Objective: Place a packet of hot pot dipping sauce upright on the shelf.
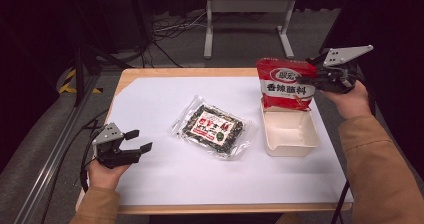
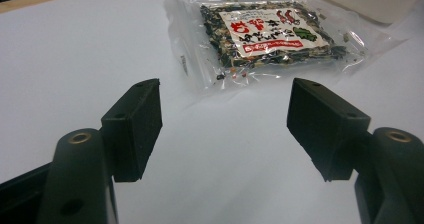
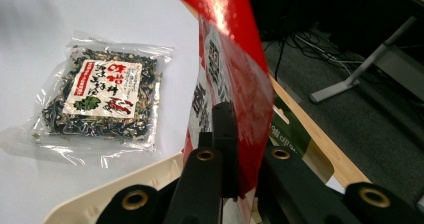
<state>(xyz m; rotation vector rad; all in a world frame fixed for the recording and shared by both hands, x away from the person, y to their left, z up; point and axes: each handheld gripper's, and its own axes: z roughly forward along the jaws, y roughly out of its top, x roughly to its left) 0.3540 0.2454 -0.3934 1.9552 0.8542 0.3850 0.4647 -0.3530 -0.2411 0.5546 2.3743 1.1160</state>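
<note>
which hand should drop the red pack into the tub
Right. The right gripper is already shut on the red pack, holding it upright just above the tub. The left gripper is open with nothing between its jaws, far across the table near the clear packet.

High view above table looking down, both gripper views low, sharing clear packet [image 2: 265, 34]

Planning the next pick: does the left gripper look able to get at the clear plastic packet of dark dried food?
Probably yes. The left gripper has its jaws open and aimed at the clear plastic packet, with bare white paper between them.
</note>
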